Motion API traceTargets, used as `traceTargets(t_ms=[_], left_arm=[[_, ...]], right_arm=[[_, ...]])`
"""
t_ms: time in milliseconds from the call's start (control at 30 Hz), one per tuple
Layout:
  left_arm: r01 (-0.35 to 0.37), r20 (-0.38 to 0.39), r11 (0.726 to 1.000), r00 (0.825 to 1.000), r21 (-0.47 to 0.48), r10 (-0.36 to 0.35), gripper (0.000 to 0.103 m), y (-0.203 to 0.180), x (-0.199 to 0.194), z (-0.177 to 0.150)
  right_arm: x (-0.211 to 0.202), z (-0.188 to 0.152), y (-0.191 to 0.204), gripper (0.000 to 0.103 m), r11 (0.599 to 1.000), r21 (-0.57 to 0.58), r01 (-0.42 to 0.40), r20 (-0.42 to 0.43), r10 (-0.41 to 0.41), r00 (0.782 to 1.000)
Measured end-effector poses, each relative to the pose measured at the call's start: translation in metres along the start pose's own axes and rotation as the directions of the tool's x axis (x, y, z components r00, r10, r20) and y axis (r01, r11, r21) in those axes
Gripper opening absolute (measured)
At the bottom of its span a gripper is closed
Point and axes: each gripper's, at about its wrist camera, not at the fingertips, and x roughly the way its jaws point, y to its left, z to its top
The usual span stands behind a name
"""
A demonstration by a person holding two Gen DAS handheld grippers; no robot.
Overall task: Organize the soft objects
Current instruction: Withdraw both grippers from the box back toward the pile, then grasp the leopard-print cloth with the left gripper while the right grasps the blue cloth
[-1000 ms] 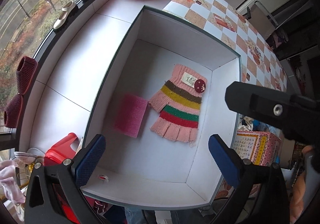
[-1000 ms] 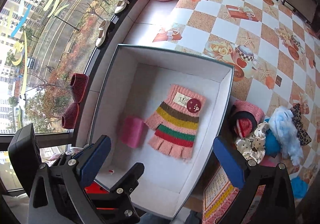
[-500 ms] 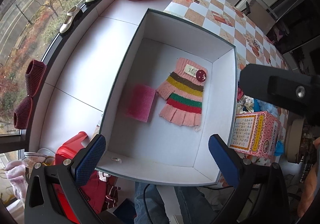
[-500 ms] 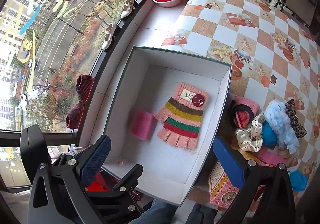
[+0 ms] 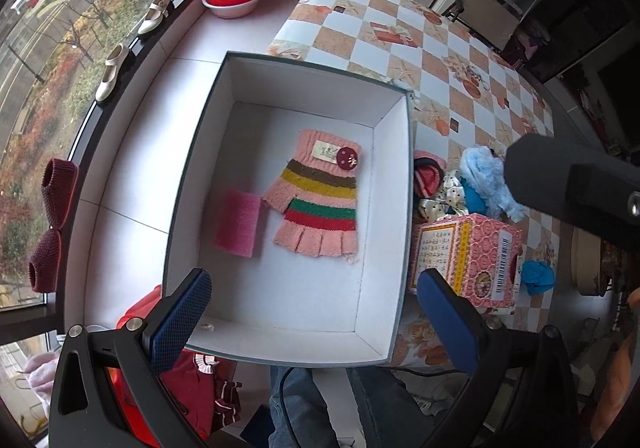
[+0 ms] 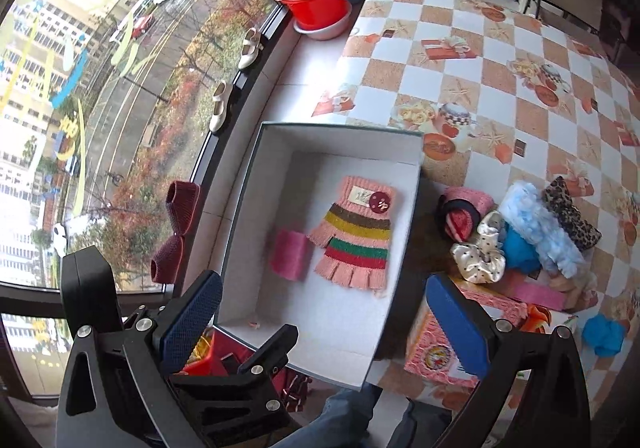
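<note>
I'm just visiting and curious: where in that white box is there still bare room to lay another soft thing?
The white box has bare floor along its far wall above the striped glove, and a wide strip near the front wall below the glove and pink sponge. Outside, right of the box, it is crowded: the scrunchie pile and pink carton.
</note>
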Motion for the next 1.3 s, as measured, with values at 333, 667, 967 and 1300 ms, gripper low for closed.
traceTargets(t_ms=[333,667,967,1300], left_arm=[[0.035,-0.030,0.983,0.999,0.180,-0.030,0.102,-0.091,0.008,0.020],[0.042,-0.080,0.935,0.997,0.353,-0.014,0.103,-0.204,0.038,0.030],[0.024,-0.143,0.902,0.989,0.431,0.042,0.103,-0.292,0.093,0.044],[-0.076,-0.173,0.876,0.969,0.477,0.178,0.103,-0.347,0.187,0.080]], right_arm=[[-0.054,-0.017,-0.101,0.103,0.980,0.198,0.013,0.089,-0.032,0.996],[-0.080,-0.060,-0.235,0.103,0.907,0.420,0.034,0.094,-0.080,0.992],[-0.073,-0.106,-0.338,0.103,0.831,0.550,0.081,0.029,-0.116,0.993],[-0.041,-0.146,-0.416,0.103,0.763,0.629,0.151,-0.056,-0.150,0.987]])
